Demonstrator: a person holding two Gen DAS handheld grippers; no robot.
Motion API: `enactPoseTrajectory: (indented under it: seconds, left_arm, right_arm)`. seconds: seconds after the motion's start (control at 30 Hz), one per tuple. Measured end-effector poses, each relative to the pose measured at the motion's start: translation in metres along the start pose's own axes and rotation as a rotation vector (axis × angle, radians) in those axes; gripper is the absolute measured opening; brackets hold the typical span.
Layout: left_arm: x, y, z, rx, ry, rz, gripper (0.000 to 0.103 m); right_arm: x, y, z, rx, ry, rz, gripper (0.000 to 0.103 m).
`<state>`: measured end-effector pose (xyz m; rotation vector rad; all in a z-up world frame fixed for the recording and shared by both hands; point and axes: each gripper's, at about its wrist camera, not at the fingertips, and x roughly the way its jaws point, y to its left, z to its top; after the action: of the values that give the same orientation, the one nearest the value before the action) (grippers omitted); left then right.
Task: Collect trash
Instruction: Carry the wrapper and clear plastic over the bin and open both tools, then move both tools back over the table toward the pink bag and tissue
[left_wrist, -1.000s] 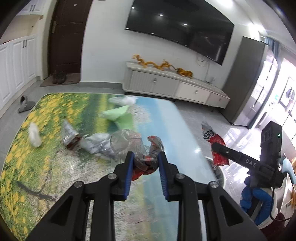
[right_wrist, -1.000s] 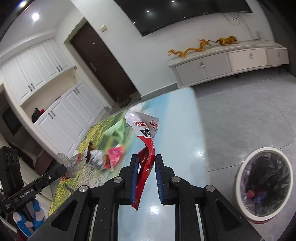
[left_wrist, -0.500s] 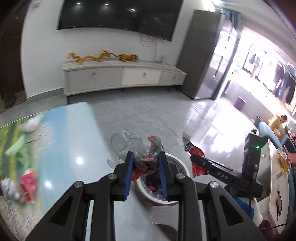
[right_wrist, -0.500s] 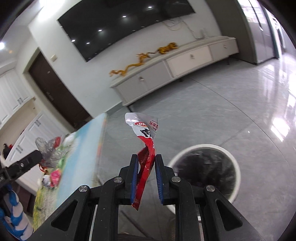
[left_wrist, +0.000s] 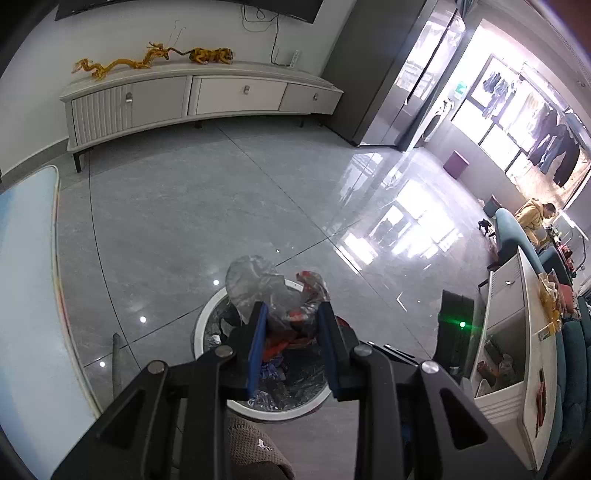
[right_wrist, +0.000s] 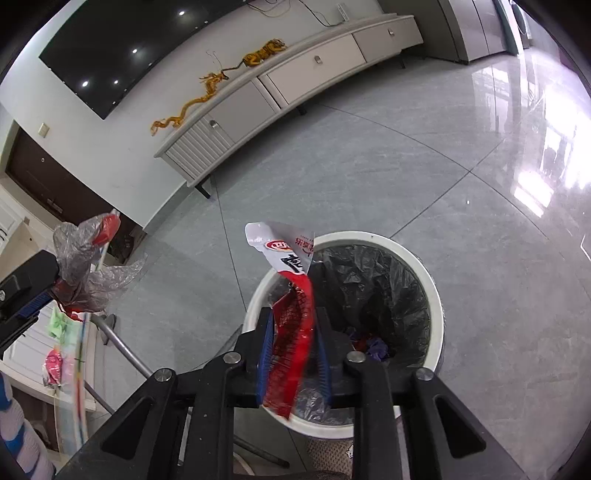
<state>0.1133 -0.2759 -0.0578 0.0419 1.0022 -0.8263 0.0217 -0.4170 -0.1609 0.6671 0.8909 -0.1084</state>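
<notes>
My left gripper (left_wrist: 291, 332) is shut on a crumpled clear plastic wrapper with red print (left_wrist: 266, 288), held right over the white round trash bin (left_wrist: 201, 325) with a black liner. My right gripper (right_wrist: 291, 343) has its jaws spread a little; a red and white snack wrapper (right_wrist: 291, 325) hangs between them above the bin's (right_wrist: 436, 295) near rim. The left gripper with its wrapper (right_wrist: 81, 269) also shows at the left of the right wrist view. Trash lies in the bin's bottom.
The table's edge (left_wrist: 22, 295) runs along the left, with more trash on it (right_wrist: 53, 365). A white TV cabinet (left_wrist: 199, 96) stands against the far wall across grey tiled floor. White shelving (left_wrist: 517, 332) stands at the right.
Both grippers have swung from over the table to above the bin, each carrying its wrapper. The right jaws have widened slightly around the red wrapper.
</notes>
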Motion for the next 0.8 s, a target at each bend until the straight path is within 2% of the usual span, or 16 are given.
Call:
enactPoseTrajectory:
  seconds: [0.07, 0.1, 0.2, 0.33, 0.5, 0.8]
  left_arm:
    - [0.011, -0.001, 0.004, -0.015, 0.014, -0.005, 0.032]
    - [0.017, 0.001, 0.005, -0.023, 0.022, -0.012, 0.038]
    - [0.025, 0.006, 0.006, -0.049, 0.027, -0.020, 0.053]
    - [0.029, 0.007, 0.006, -0.061, 0.031, -0.018, 0.053]
    - [0.011, 0.007, -0.004, -0.064, 0.004, 0.007, 0.053]
    - [-0.042, 0.012, -0.016, -0.067, -0.139, 0.118, 0.054]
  right_arm:
    - [0.007, -0.006, 0.002, 0.009, 0.015, -0.014, 0.025]
    - [0.010, -0.009, 0.001, 0.016, 0.020, -0.020, 0.025]
    - [0.015, -0.017, 0.000, 0.031, 0.033, -0.036, 0.039]
    - [0.016, -0.022, -0.003, 0.044, 0.041, -0.050, 0.041]
    - [0.006, -0.018, 0.000, 0.038, 0.023, -0.057, 0.041]
    - [-0.030, 0.017, 0.006, -0.021, -0.060, -0.058, 0.047]
